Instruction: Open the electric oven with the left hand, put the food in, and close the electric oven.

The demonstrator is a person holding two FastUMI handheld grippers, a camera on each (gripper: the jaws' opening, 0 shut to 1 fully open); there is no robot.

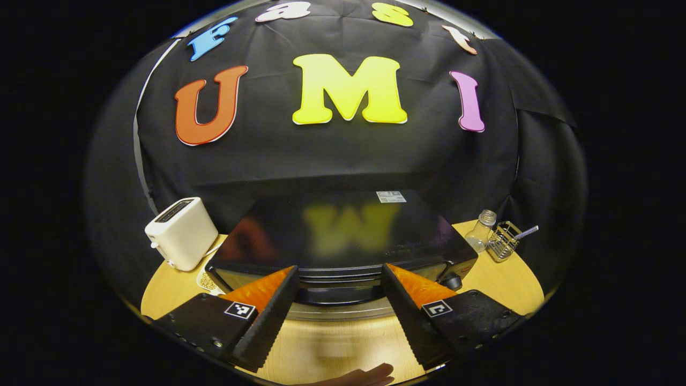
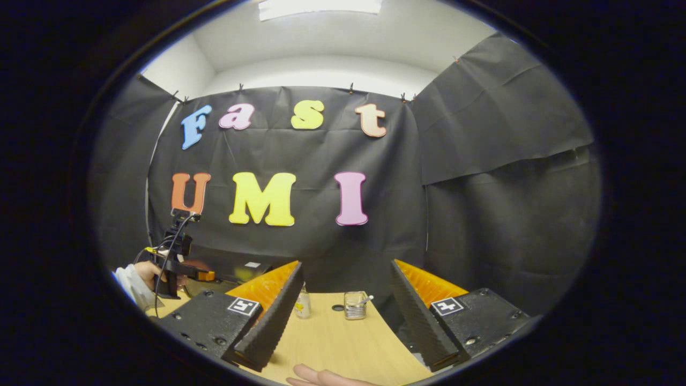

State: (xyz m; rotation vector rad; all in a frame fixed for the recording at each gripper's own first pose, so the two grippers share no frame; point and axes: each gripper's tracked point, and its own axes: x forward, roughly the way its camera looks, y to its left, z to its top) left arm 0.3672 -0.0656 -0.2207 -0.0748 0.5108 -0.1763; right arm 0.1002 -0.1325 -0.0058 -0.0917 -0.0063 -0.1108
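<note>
While your left gripper hangs with its two fingers spread wide and nothing between them, it faces the oven head on. In the left gripper view the oven sits at twelve o'clock from the fingertips, a dark box with a glossy top that mirrors the wall behind it. Its door looks closed, and the handle runs across the gap between your fingers, just beyond the tips; whether they touch it I cannot tell. A round knob sits at the front right corner, at about two o'clock from the gap.

At ten o'clock from the oven stands a white toaster, just beside the oven's left edge on the wooden table. At two o'clock, past the oven's right side, a small glass bottle stands upright next to a wire basket with a stick poking out of it.

Your right gripper is likewise spread apart and holds nothing. In the right gripper view it hovers over the table, with the bottle and the basket at twelve o'clock between the fingers, well ahead of them. At nine o'clock you see your left gripper held in a hand with a white sleeve, close to the oven. The food is not something I can make out.
</note>
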